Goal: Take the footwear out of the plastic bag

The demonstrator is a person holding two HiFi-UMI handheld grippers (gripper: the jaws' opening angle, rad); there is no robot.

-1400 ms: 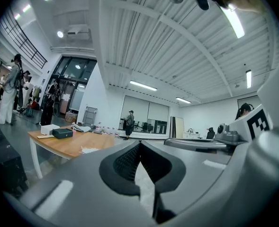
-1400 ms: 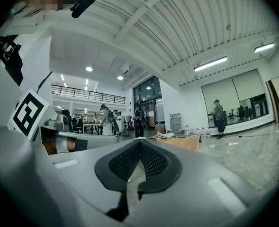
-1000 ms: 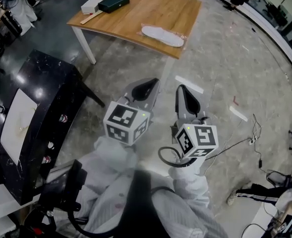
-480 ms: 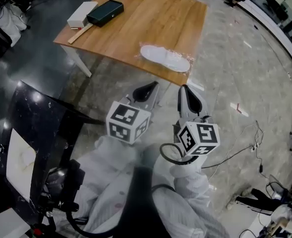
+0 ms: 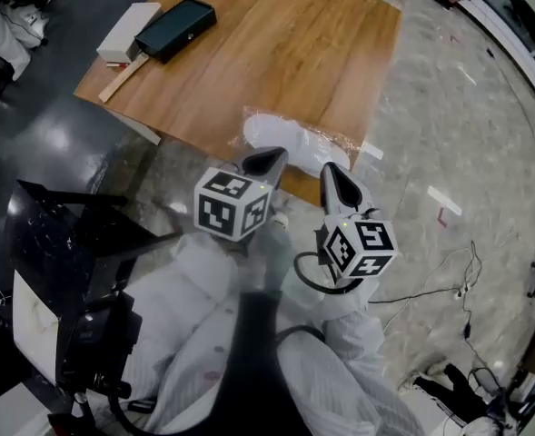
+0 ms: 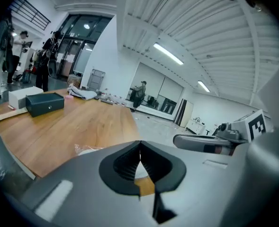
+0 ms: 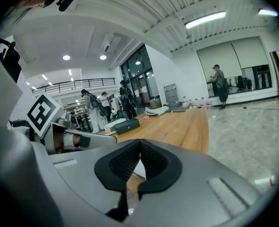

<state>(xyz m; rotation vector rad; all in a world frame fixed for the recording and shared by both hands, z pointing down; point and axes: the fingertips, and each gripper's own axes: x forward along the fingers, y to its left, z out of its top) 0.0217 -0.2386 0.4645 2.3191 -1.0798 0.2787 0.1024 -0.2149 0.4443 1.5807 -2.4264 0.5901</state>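
Note:
A white piece of footwear inside a clear plastic bag (image 5: 296, 140) lies near the front edge of the wooden table (image 5: 276, 53). In the left gripper view a corner of the bag (image 6: 86, 149) shows just over the gripper's body. Both grippers hover side by side just short of that table edge. My left gripper (image 5: 265, 161) is shut with nothing in it, its tip (image 6: 139, 146) close to the bag's near end. The right gripper (image 5: 333, 176) is also shut and empty (image 7: 139, 148), a little to the right of the bag.
At the table's far left lie a white box (image 5: 129, 31), a dark flat case (image 5: 174, 28) and a wooden strip (image 5: 122, 78). Black furniture (image 5: 67, 234) stands at my left. Cables (image 5: 430, 284) trail over the floor on the right. People stand far off (image 7: 218, 82).
The table and the bagged footwear have come closer to me and to both grippers. Both grippers have stayed shut and side by side.

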